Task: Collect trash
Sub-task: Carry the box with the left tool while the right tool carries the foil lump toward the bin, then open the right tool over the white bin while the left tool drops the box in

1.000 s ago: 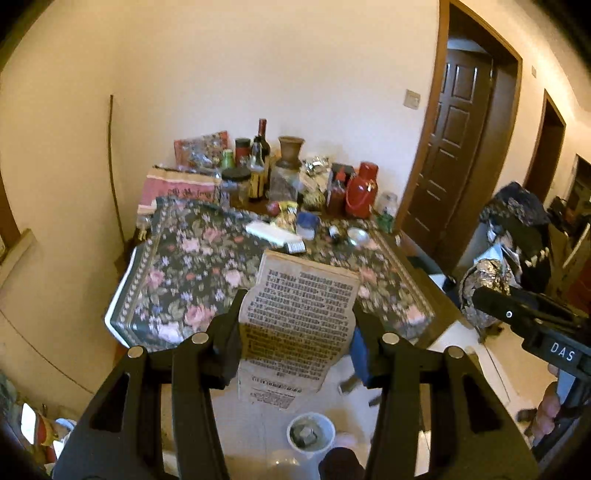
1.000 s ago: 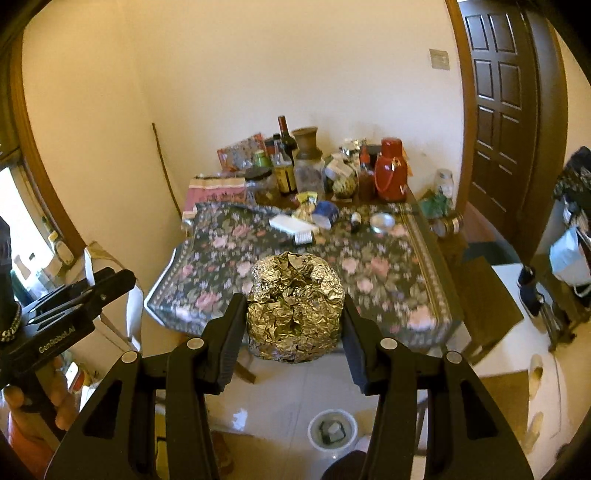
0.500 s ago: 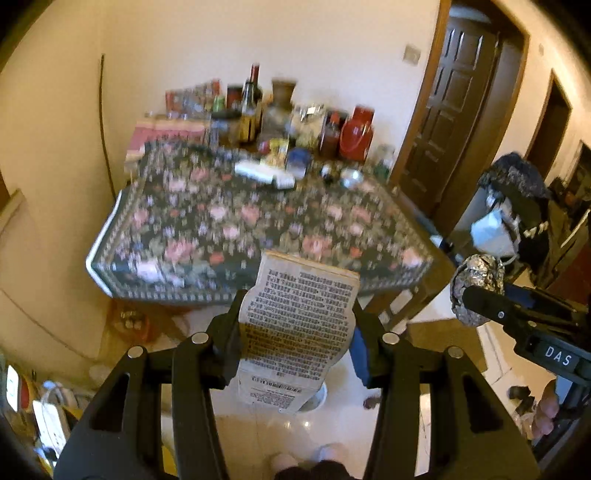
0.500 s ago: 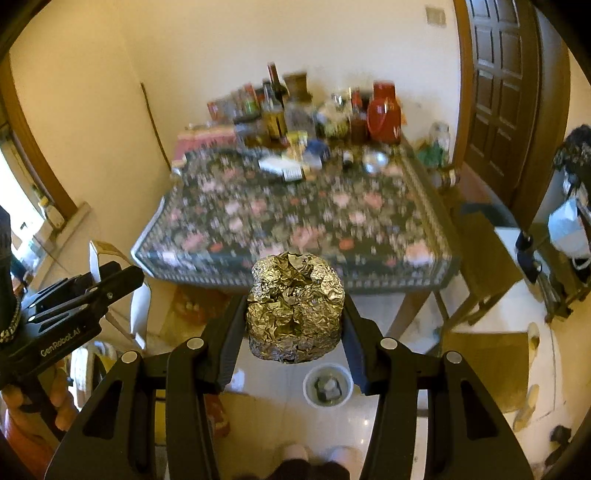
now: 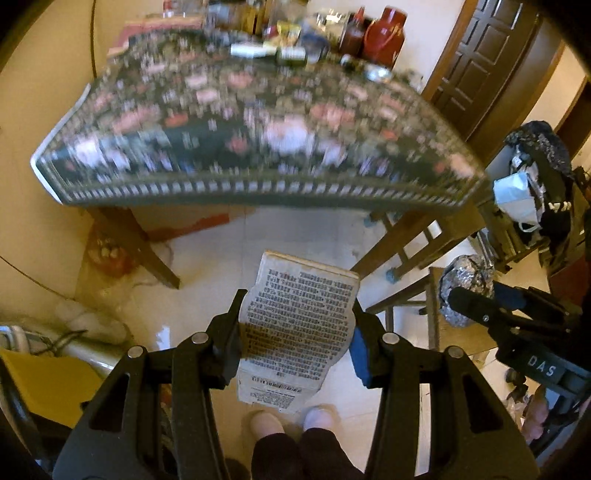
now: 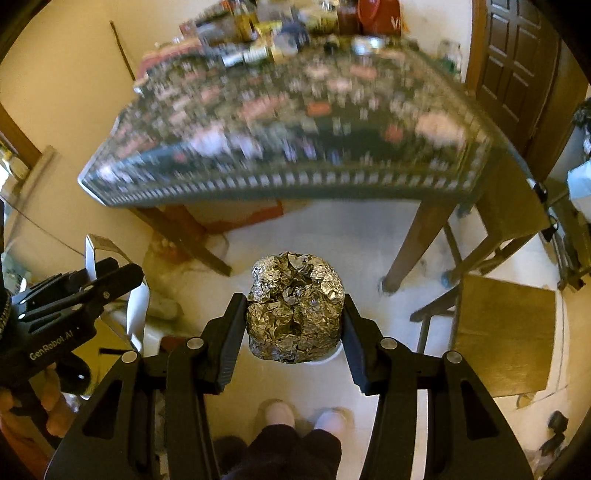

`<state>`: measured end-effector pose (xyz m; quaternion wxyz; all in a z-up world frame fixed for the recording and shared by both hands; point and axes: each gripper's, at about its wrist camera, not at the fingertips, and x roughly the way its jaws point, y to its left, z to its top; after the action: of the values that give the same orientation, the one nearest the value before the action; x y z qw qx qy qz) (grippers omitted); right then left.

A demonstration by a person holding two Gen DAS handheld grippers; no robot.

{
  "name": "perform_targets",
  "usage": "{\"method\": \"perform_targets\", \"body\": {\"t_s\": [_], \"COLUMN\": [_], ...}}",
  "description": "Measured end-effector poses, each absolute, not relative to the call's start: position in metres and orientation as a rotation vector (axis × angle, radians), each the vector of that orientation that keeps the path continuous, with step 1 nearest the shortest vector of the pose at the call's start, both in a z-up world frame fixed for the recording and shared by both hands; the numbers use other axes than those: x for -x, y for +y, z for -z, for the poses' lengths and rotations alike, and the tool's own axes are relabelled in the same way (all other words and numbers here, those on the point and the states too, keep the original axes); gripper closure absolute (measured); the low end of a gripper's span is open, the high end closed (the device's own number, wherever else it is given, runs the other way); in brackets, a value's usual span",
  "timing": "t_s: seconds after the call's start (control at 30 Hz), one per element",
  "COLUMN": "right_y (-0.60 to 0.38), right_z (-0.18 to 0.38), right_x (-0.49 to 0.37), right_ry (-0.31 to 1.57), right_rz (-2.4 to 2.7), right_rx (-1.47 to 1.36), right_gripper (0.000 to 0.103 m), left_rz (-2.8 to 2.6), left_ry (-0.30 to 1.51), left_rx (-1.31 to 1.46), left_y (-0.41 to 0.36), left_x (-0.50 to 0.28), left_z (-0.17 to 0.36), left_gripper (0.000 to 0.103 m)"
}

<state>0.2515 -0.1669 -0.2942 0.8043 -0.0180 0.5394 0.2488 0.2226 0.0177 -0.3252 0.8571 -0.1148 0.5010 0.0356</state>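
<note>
A: What sits between the jaws of the left gripper [image 5: 297, 341]?

B: A flattened paper packet [image 5: 299, 325] covered in printed text. Both pads press its side edges, so the jaws are clamped on it at about half width. Its long axis runs along the fingers: one end sticks out past the tips toward the floor [image 5: 207, 266], the other reaches back toward the person's slippers [image 5: 266, 422].

A: And the right gripper [image 6: 295, 325]?

B: It holds a crumpled foil ball [image 6: 295, 304], squeezed on its left and right flanks, jaws likewise part-way in. The lump is roughly round, so no clear long axis. In the left wrist view the same ball shows at the right edge, in front of a wooden stool.

A: Any container?

B: A white rim [image 6: 325, 357] peeks out just under the foil ball in the right view; its contents are hidden by the ball.

A: The bench [image 5: 258, 192]?

B: Beyond both grippers, draped in a floral cloth, blurred. Bottles and a red flask [image 5: 384, 35] crowd its far edge.
</note>
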Motion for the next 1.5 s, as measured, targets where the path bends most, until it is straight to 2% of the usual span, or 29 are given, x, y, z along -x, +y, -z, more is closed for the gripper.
{"method": "perform_targets", "body": {"t_s": [0.4,0.73,1.3,1.4,1.5], "right_y": [-0.141,-0.130,-0.168,-0.171,-0.173], "right_z": [0.452,0.539,0.541,0.535,0.531], "right_x": [-0.279,-0.294,-0.307,-0.307,-0.307], "right_ry": [1.265,1.430,1.436,1.421,1.413], "right_rz": [-0.569,-0.638,-0.530,-0.514,-0.506], "right_rx": [0.094,0.047,0.035,0.041,0.039], "right_gripper": [0.056,0.053,0.053,0.053,0.053], "left_rz": [-0.137,-0.155,-0.021,-0.001,-0.021], "left_ry": [1.154,1.234,1.356,1.413,1.446], "left_rx": [0.307,0.357,0.415,0.443,0.423], "left_y": [0.033,0.038,-0.010,-0.014,-0.015], "left_x": [-0.247,-0.257,-0.287,-0.295,-0.298], "left_z": [0.484,0.562,0.617,0.633,0.643], "left_gripper": [0.055,0.055,0.055,0.048,0.046]}}
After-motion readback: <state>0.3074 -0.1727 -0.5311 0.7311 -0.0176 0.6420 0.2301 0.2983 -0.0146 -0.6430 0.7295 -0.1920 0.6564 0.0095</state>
